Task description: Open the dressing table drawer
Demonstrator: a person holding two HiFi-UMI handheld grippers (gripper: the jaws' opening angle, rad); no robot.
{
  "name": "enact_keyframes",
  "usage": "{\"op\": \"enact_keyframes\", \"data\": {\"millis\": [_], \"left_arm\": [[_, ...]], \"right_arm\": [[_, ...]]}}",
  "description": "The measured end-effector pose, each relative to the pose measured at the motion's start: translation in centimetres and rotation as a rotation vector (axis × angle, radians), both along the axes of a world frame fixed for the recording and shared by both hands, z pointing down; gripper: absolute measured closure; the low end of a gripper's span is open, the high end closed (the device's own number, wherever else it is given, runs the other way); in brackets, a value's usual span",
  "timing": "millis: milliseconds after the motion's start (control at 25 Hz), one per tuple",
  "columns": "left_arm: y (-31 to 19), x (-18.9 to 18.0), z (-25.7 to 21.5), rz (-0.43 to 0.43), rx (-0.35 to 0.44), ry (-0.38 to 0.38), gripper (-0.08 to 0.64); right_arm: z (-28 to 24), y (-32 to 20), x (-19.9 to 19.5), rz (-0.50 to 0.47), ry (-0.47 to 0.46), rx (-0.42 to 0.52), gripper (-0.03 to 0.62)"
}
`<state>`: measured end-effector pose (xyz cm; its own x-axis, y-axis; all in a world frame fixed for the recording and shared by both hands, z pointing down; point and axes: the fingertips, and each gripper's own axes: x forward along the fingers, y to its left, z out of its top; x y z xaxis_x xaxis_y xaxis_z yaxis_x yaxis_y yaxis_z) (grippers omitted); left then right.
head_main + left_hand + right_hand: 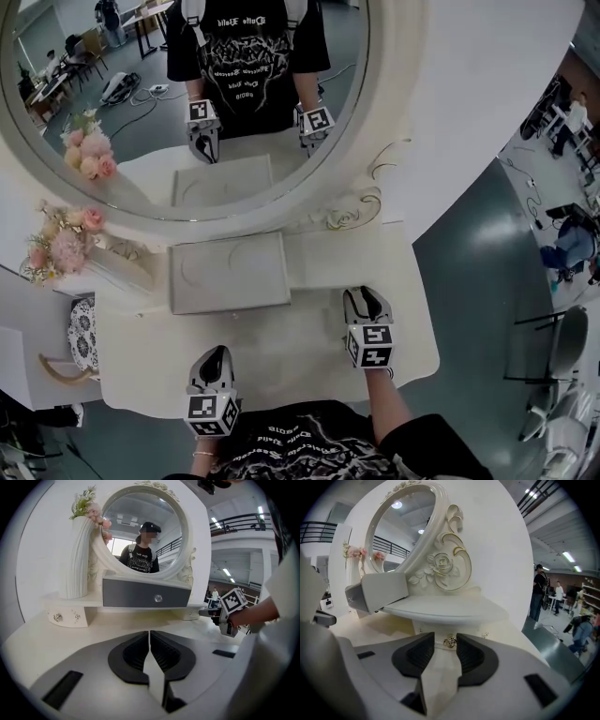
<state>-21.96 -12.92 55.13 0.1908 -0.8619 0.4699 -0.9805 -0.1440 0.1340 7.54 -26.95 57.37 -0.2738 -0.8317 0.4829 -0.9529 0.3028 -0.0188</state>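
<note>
Bright, even indoor light fills all three views, and the cream desk (281,342) carries only faint, soft shadows, though the head view's lower left corner falls dark. Ceiling lamps (568,556) glare as white strips in the right gripper view, and one shows as a bright spot in the mirror (391,531). Both gripper views bulge like a fisheye, with black corners and slightly soft foregrounds. The head view is sharper, with lines bowing near its edges.
</note>
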Motion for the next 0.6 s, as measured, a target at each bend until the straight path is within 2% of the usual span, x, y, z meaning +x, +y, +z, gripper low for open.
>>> {"op": "enact_keyframes", "data": {"millis": [600], "left_arm": [[-0.1,-1.3,0.3,0.0,-0.012,-0.023,0.535]], "right_arm": [[1.6,-0.9,0.2,0.032,0.011,-0.044,0.443]]}}
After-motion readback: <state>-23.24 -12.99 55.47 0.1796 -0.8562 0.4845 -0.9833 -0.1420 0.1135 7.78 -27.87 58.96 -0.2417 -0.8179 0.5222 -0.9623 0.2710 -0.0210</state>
